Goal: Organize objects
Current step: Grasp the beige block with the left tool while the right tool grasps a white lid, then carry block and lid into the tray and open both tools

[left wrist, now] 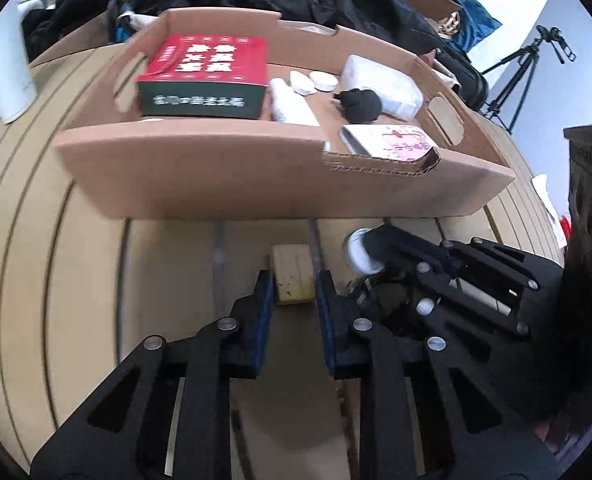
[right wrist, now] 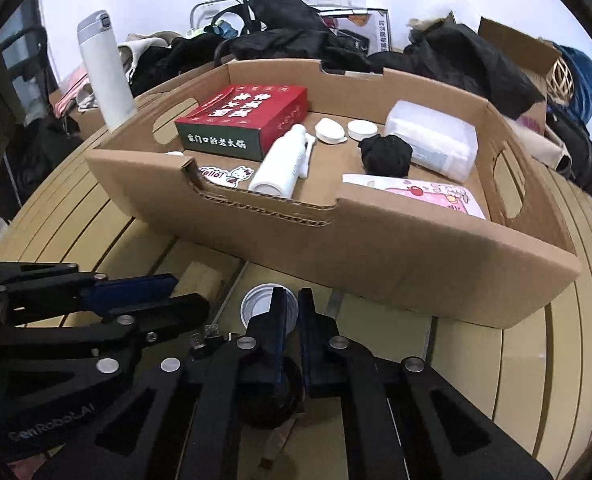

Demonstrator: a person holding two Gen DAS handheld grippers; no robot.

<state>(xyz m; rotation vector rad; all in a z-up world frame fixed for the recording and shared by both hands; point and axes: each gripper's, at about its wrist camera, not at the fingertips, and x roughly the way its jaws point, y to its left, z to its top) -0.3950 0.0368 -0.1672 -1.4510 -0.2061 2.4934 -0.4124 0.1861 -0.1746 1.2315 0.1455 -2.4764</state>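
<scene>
Pinched side to side in the left gripper: a small wooden block, pale and square-edged, fingers closed down to its width with a pad flat against each long face, far end poking out past the tips. Looks stiff, light and dry, so unlikely to crush or slip; best held just like this, across the two parallel faces near the middle, to stop it swivelling. Cannot tell whether resting on the worktop or lifted just clear of it. Just off the right finger, the right gripper, fingers almost shut, nipping the thin wall of a small white cup with one finger inside the mouth and one outside. Probably light and a little flexible, with a smooth wall, so easy to tilt or squeeze out of round; worth a gentle grip low on the rim. Straight ahead of both sets of fingers, near and slightly above the tips, the front wall of a cardboard tray. Inside it, ahead and left, a red box; ahead, a white bottle lying down; ahead and right, a black bundle, a pack of tissues and a pink card. Far left beyond the tray, a white flask standing upright.
</scene>
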